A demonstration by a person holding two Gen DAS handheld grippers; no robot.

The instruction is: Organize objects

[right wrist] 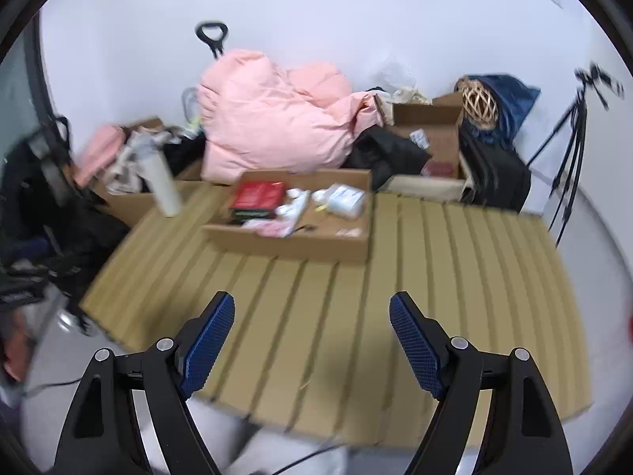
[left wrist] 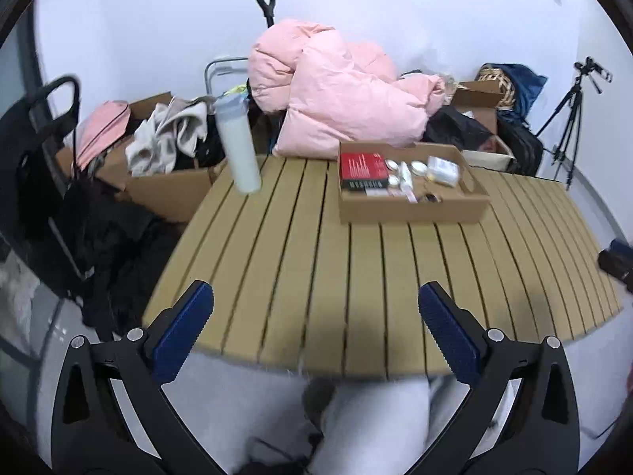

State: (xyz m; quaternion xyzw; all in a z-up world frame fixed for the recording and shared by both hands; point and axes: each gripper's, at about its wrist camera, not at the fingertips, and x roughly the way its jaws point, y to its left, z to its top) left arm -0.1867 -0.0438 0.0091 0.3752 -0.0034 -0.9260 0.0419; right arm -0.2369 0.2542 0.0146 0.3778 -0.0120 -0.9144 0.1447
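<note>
Even bright indoor light, soft shadows, fisheye edge warping, slight motion blur

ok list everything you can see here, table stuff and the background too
table: 1, tan slatted, centre
cardboard tray: 1, brown, on the table's far side
red box: 1, red and black, left in the tray
small white items: several, white, right of the red box
bottle: 1, white, far left table corner
puffy jacket: 1, pink, behind the table
tripod: 1, black, far right
wicker ball: 1, tan, back right
left gripper: 1, black, blue pads, jaws open
right gripper: 1, same, jaws open
</note>
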